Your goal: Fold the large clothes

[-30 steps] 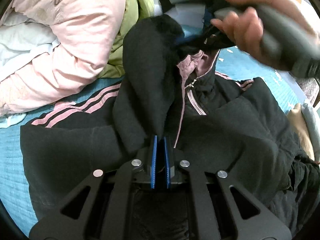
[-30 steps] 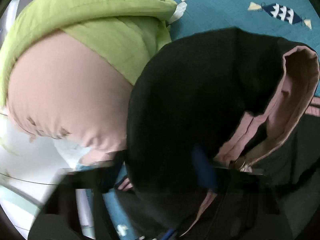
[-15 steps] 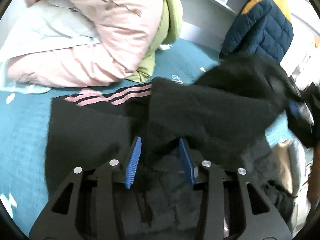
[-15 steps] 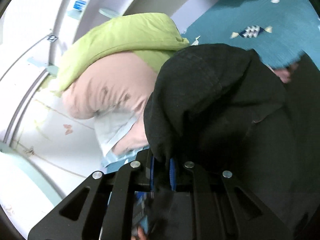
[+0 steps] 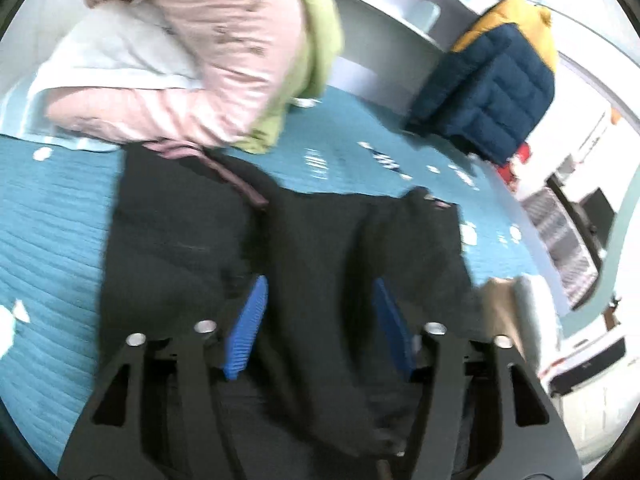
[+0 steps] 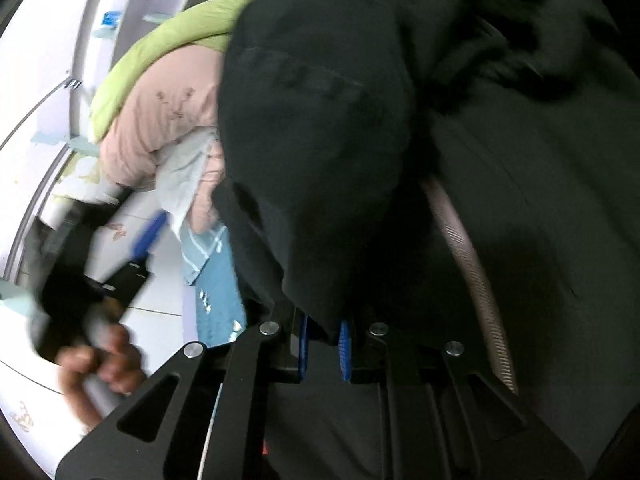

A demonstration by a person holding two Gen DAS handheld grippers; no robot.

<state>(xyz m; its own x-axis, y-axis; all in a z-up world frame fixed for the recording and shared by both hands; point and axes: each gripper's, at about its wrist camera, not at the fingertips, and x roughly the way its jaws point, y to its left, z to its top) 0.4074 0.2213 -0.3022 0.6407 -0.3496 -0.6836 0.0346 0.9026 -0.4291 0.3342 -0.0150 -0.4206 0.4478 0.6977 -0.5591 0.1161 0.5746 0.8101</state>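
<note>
Pinching a fold of the black jacket (image 6: 360,128) between nearly closed blue pads, the right gripper (image 6: 324,344) points downward with the cloth bunched up and hanging directly ahead of it, filling most of its view. A pink zipper edge (image 6: 468,264) curves down the jacket to the right of the pads.

Angled down over the bed (image 5: 48,216), the left gripper (image 5: 320,328) has its jaws apart; they have just been opening, and a dark fold of the jacket (image 5: 312,264) lies between the pads, which do not press on it. The rest of the jacket spreads out ahead over the teal bedspread, a pink trim strip (image 5: 240,180) showing near its far edge.

Only the right wrist view shows the left gripper from outside, at lower left, blurred, with one blue pad (image 6: 150,236) raised and the person's left hand (image 6: 100,368) wrapped round its handle. It also shows a pale wall behind.

Only the left wrist view shows the far side of the bed: a pink and green bundle of bedding (image 5: 208,52) just beyond the jacket, and a navy and yellow puffer jacket (image 5: 492,92) propped well apart at upper right.
</note>
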